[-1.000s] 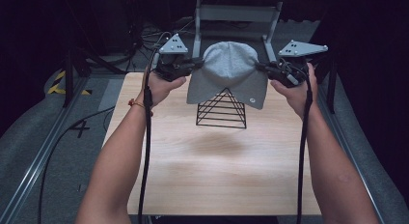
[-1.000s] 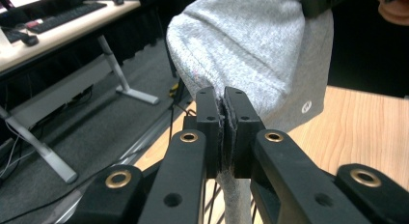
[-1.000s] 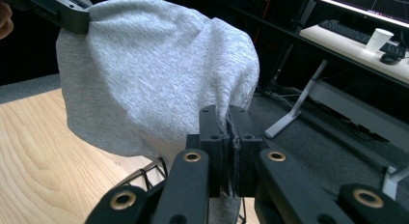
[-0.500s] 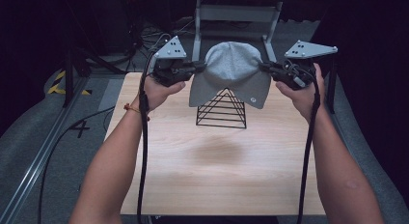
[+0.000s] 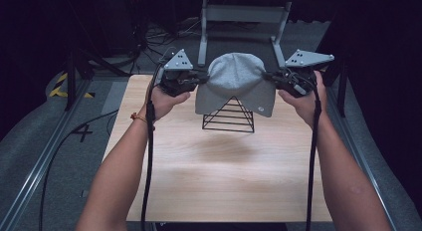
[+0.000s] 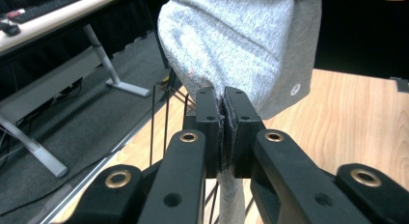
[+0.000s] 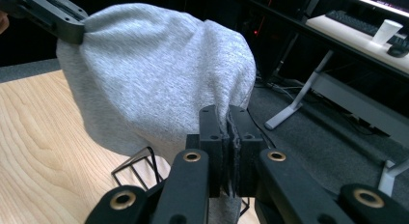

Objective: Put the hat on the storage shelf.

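Hanging between the two grippers, a grey hat [image 5: 235, 81] sits above a black wire stand [image 5: 230, 117] at the far end of the wooden table [image 5: 219, 176]. The left gripper [image 5: 201, 80] is closed on the hat's left edge. The right gripper [image 5: 270, 77] is closed on its right edge, both jaw pairs pinching fabric.

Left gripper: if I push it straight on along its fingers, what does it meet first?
The soft grey knit beanie it already grips; the left gripper points across at the right gripper, pinching the opposite edge. Beyond the fabric that gripper likely comes next, though depth is unclear.
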The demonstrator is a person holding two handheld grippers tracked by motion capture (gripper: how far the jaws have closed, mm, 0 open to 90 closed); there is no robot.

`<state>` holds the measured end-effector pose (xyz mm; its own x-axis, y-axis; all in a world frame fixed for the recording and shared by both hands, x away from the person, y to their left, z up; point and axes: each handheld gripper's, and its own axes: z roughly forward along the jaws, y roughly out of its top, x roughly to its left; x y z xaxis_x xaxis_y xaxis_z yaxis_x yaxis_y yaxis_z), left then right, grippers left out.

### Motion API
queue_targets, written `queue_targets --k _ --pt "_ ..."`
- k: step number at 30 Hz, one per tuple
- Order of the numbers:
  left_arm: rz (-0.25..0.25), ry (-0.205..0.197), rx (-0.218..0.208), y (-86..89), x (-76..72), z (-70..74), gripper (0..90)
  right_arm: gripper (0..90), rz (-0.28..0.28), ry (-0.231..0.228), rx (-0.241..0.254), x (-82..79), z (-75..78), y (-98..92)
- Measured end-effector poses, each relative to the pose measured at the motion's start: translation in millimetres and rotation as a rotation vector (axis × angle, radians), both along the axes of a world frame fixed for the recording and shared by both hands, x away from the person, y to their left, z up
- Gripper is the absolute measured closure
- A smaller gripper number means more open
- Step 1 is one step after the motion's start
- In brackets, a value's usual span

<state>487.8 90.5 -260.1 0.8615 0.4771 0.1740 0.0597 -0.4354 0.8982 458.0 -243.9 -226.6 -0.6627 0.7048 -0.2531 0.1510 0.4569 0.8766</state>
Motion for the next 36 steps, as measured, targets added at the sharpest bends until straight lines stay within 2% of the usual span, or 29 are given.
queue_targets --k 10,15,16,17,18,21,23,27,32,36 --pt "0.038 0.064 -0.004 -8.7 23.1 -30.7 85.8 86.1 -0.016 0.07 0.005 22.6 -34.3 -4.1" --pt "0.051 0.095 -0.003 -12.1 30.9 -49.7 85.7 86.1 -0.009 0.107 0.029 29.7 -56.0 -9.2" --pt "0.051 0.095 -0.003 -12.1 30.9 -49.7 85.7 86.1 -0.009 0.107 0.029 29.7 -56.0 -9.2" --pt "0.049 0.112 -0.013 -12.9 32.0 -55.2 85.7 86.1 -0.01 0.114 0.031 30.0 -58.7 -9.3" --pt "0.05 0.113 -0.003 -13.8 32.2 -58.8 85.6 86.1 0.002 0.132 0.031 30.4 -68.2 -7.9" --pt "0.052 0.117 0.002 -16.1 32.4 -68.0 85.7 86.1 0.004 0.138 0.027 30.8 -74.4 -6.6" --pt "0.047 0.132 0.013 -18.9 31.5 -75.4 85.6 86.1 0.006 0.155 0.021 31.3 -84.8 -4.6" --pt "0.041 0.143 0.01 -21.2 30.0 -84.9 85.6 86.1 0.006 0.175 0.018 31.7 -95.4 -4.3" --pt "0.053 0.149 0.029 -20.2 27.7 -103.8 85.7 86.1 -0.003 0.205 0.017 31.5 -113.8 -5.8" --pt "0.058 0.152 0.06 -21.2 27.5 -112.6 85.7 86.2 -0.012 0.219 0.012 32.9 -122.8 -5.7"
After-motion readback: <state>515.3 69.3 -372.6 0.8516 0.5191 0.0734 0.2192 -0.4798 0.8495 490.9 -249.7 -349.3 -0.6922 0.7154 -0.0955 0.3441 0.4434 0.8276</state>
